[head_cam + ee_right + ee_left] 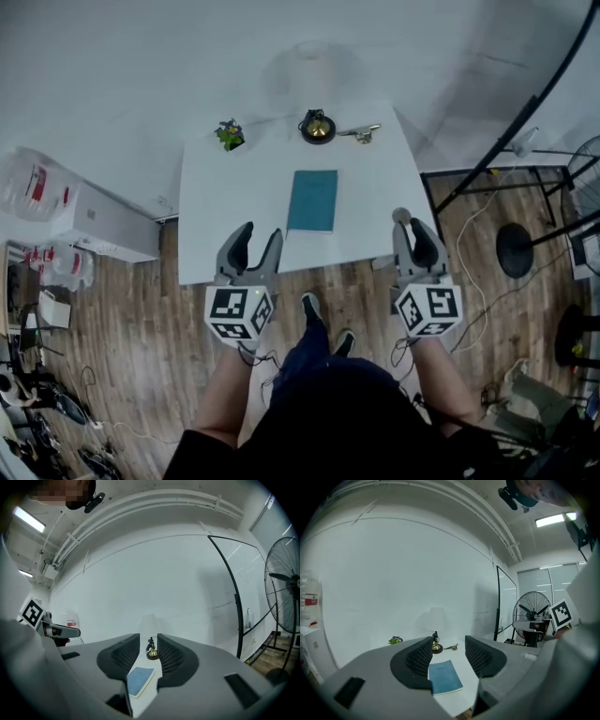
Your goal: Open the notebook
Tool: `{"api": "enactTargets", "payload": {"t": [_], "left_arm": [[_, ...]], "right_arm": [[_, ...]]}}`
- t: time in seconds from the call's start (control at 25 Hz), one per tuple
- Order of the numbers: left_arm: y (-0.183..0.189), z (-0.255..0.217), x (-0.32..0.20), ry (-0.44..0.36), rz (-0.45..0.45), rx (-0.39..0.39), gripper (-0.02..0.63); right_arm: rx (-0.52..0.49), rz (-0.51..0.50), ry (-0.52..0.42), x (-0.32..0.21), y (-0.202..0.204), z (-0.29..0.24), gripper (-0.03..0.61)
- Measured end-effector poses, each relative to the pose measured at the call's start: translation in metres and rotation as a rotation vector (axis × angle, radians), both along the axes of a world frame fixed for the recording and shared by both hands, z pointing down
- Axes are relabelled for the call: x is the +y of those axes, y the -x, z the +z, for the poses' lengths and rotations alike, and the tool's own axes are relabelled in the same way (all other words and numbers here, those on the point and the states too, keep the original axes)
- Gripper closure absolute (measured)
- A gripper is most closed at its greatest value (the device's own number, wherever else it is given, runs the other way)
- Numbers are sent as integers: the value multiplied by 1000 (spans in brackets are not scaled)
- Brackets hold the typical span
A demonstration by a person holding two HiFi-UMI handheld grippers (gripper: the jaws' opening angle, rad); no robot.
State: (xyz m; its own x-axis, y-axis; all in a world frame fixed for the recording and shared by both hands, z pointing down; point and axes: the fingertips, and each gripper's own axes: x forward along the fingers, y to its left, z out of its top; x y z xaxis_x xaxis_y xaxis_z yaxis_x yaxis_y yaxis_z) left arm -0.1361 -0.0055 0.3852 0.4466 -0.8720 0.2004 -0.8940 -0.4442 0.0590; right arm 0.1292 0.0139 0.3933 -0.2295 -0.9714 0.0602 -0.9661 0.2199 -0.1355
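Just one closed notebook point(312, 200), one left gripper point(261, 232), one right gripper point(410, 223).

**Three Cameras, One Worktop**

The head view looks steeply down from above the worktop's point(211, 220) near edge. Cameras on the left tongs point(447, 648) and right tongs point(148, 644) sit low off that edge, facing roughly level toward the far wall. All three views share the teal notebook point(313, 200).
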Motion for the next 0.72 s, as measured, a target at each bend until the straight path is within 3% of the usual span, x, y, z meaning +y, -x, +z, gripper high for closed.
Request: {"api": "enactTargets", "payload": {"t": [0.24,0.72], "left_arm": [[-11,7,-61,10,68,25,397],[-19,57,-161,112,195,16,399]], "right_arm": [[23,81,1,-49,-16,-6,460],[44,145,49,-146,8,10,462]]}}
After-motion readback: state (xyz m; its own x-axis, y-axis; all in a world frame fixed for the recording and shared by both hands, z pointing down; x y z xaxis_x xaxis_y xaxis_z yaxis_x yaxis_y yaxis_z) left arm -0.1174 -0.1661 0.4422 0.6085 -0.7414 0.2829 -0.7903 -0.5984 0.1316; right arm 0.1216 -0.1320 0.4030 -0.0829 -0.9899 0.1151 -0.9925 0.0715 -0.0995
